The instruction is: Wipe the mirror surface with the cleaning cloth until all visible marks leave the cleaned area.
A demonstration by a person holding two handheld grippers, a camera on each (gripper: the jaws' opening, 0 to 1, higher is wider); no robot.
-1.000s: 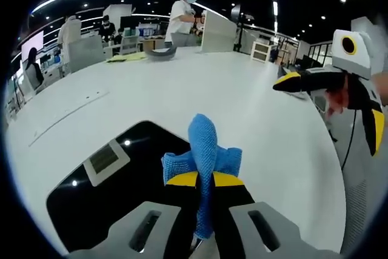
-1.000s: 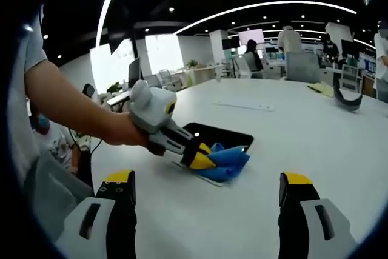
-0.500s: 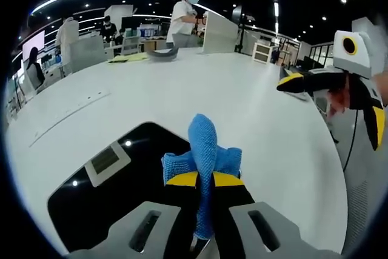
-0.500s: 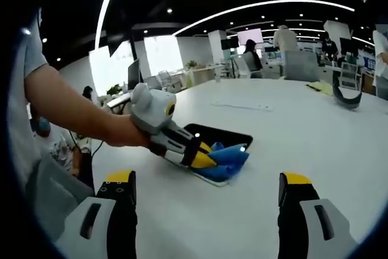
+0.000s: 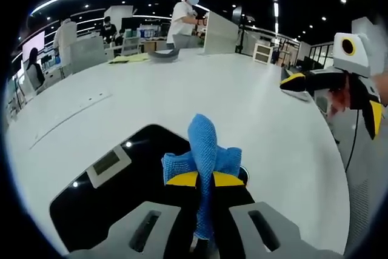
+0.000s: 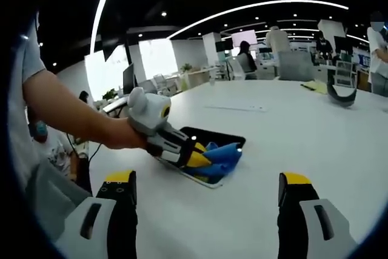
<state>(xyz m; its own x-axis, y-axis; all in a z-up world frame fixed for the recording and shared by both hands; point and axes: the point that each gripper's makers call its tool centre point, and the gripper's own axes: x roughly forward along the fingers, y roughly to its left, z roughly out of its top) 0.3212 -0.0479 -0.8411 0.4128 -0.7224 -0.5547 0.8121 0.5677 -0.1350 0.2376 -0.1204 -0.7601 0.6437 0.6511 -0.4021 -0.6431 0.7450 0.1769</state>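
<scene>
A dark mirror lies flat on the white table and reflects ceiling lights. My left gripper is shut on a blue cleaning cloth, which rests at the mirror's right edge. In the right gripper view the same left gripper presses the cloth onto the mirror, held by a person's hand. My right gripper hovers open above the table with nothing between its fingers. In the left gripper view the right gripper shows at the right.
A grey curved object and yellow sheets lie at the table's far end. People stand and sit around desks in the background. A long pale strip lies on the table left of the mirror.
The left gripper with the cloth has slid slightly along the mirror, away from the right gripper. The right gripper stays open and has barely shifted.
</scene>
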